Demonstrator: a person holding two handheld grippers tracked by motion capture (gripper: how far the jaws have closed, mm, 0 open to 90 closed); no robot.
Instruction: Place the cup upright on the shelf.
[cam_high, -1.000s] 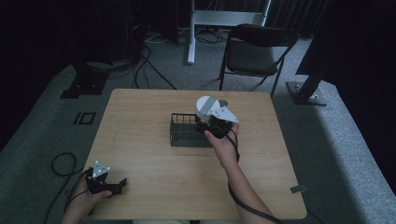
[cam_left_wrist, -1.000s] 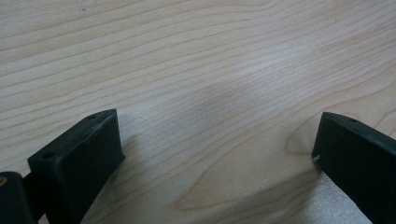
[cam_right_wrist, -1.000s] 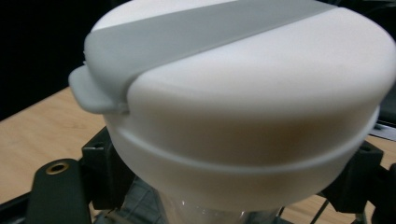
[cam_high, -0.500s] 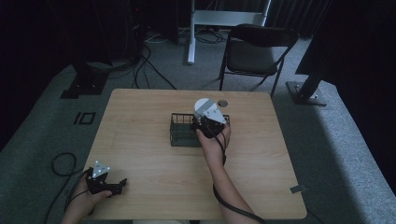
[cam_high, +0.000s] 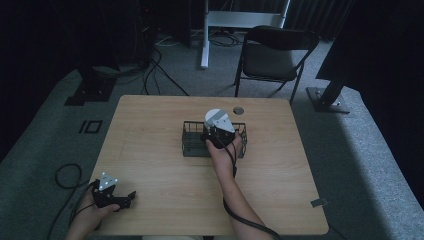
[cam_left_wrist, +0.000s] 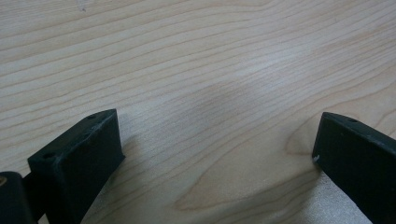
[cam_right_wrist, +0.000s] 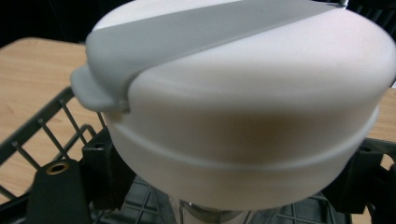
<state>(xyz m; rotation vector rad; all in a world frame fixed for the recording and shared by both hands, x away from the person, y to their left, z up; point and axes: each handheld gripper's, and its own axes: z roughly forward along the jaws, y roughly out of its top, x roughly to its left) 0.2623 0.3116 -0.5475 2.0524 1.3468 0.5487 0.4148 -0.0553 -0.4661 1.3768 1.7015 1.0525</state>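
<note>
From the high view, the right claw (cam_high: 216, 134) hangs over a wire rack (cam_high: 192, 145) at mid-table, a white lid (cam_high: 214, 116) at its far tip. It seems to be lowering the lidded thing into the rack, so the move should go well if the claw comes straight down between the rack's walls and lets go only once the base rests on the rack floor. The left claw (cam_high: 125, 198) lies on the table (cam_high: 150, 120) near its front corner, well apart from the rack, held by a hand (cam_high: 92, 209).

In the left gripper view, the left claw (cam_left_wrist: 212, 154) stands wide open, its two black jaws far apart with bare wood between them; it holds nothing and sits just above or on the table (cam_left_wrist: 196, 60).

In the right gripper view, the lid (cam_right_wrist: 243, 98) sits right ahead of the claw (cam_right_wrist: 233, 184), with a grey flip-tab (cam_right_wrist: 100, 91) on its left. The jaws press in from both sides below the lid's rim, gripping what looks like a clear jar neck (cam_right_wrist: 205, 214) under it; the body is hidden. The rack (cam_right_wrist: 46, 126) lies directly beneath and around the claw, its grid floor close below
</note>
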